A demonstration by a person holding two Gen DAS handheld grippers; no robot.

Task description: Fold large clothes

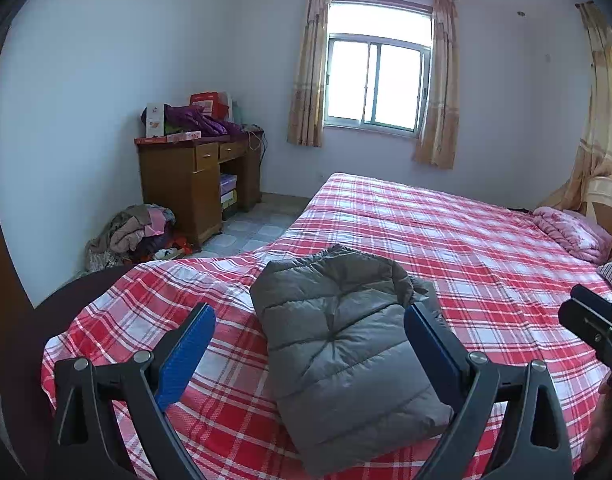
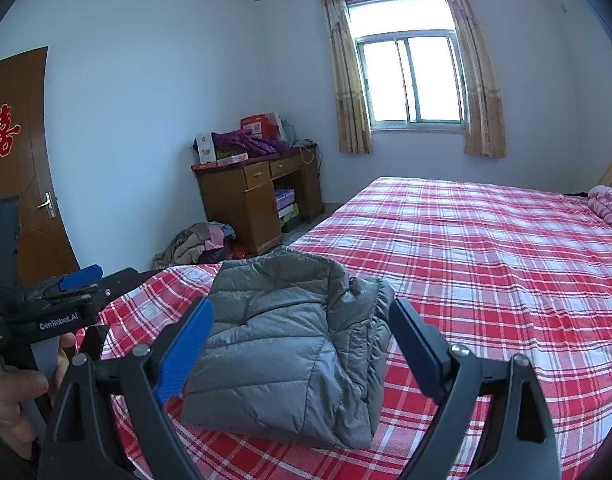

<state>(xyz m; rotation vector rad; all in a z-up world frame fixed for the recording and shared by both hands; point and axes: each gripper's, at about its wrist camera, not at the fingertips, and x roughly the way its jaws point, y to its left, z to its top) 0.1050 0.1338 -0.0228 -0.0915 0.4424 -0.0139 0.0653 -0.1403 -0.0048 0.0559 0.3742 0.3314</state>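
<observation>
Grey quilted down, by the look of it: the puffer jacket lies already folded into a thick rectangular bundle near the foot corner of the bed, on its red-and-white plaid sheet, with what looks like the hood or collar bunched at the far end. Both tools hover short of it and touch nothing. The left gripper has its blue fingers spread wide, framing the bundle without contact; the right gripper likewise stands wide open, its fingers on either side of the view and clear of the fabric. In the right wrist view a person's hand can be seen holding the left tool's handle. As for handling, I judge the jacket to be light, soft and springy: the padding will compress under a pinch and puff back, so folds tend to relax. The shell looks smooth and likely slippery, so a shallow nip on one layer could slide off or peel the stack apart. The safer hold would be a deep bite across all layers at a folded edge, near a stitched seam, one tool on each side.
</observation>
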